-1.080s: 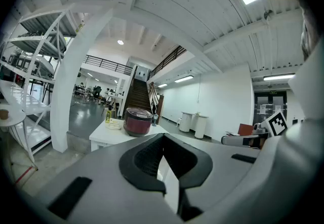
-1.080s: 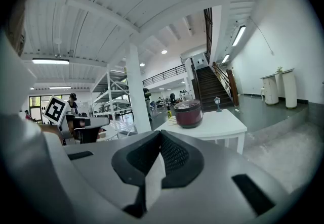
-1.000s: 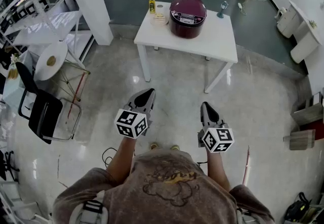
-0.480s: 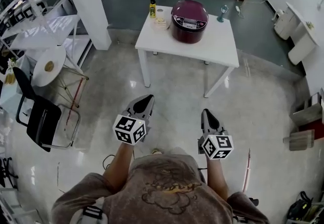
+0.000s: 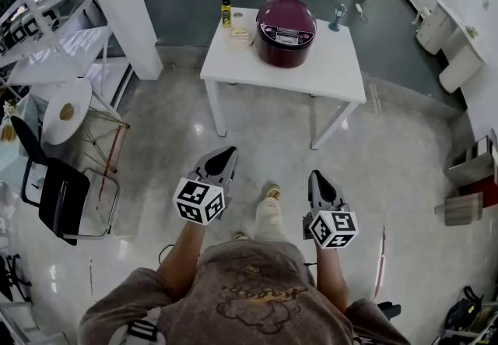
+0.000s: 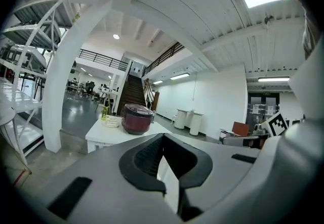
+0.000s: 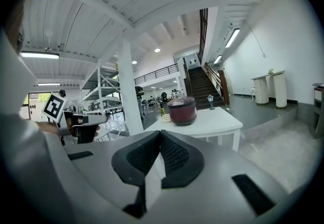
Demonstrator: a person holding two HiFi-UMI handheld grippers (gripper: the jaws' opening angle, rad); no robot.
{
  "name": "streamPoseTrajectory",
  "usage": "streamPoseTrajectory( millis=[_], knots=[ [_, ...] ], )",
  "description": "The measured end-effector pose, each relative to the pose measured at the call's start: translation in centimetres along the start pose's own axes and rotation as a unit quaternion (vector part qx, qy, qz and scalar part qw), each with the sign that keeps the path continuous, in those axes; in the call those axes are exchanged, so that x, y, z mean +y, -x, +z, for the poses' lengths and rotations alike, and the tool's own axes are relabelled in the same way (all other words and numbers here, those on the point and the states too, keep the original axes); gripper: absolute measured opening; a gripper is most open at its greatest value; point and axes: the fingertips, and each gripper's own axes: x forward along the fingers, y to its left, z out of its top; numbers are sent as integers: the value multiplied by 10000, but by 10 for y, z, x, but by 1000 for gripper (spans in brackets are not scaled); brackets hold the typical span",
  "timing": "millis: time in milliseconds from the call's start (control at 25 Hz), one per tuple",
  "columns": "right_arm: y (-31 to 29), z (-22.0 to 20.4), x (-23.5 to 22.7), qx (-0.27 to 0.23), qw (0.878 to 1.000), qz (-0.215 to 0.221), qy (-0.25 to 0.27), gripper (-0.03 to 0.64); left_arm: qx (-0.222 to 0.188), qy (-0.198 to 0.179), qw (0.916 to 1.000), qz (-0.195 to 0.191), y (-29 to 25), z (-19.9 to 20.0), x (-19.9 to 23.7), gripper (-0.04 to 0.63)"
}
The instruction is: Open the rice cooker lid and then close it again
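Rice cooker (image 5: 286, 20) sat with its lid closed near the far edge of the white table (image 5: 327, 75), well apart from both grippers. Left gripper (image 5: 223, 155) and right gripper (image 5: 317, 177) were pinched together with nothing between them. Besides a bottle (image 5: 226, 12), the bits at the table's far-left corner were too small to make out.

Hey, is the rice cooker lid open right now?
No, the rice cooker sits on the white table with its lid down flat.
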Motion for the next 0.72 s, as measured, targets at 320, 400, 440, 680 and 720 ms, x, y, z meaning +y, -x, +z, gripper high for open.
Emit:
streamPoseTrajectory(
  millis=[320, 400, 440, 680, 720],
  knots=[
    [-41, 12, -23, -63, 10000, -19, -23, 2, -14, 93, 10000, -9, -48, 5, 21, 21],
    [-52, 18, -34, -88, 9999, -31, -82, 2, -31, 158, 9999, -49, -64, 9, 24, 21],
    [-58, 21, -40, -97, 9999, -44, -106, 2, -44, 180, 9998, -69, -72, 12, 26, 21],
    [-106, 41, -70, -90, 9999, 1, -79, 2, -59, 166, 9998, -73, -127, 31, 45, 21],
    [-113, 44, -74, -77, 9999, 14, -88, 2, -49, 169, 9998, -49, -136, 34, 49, 21]
  ],
)
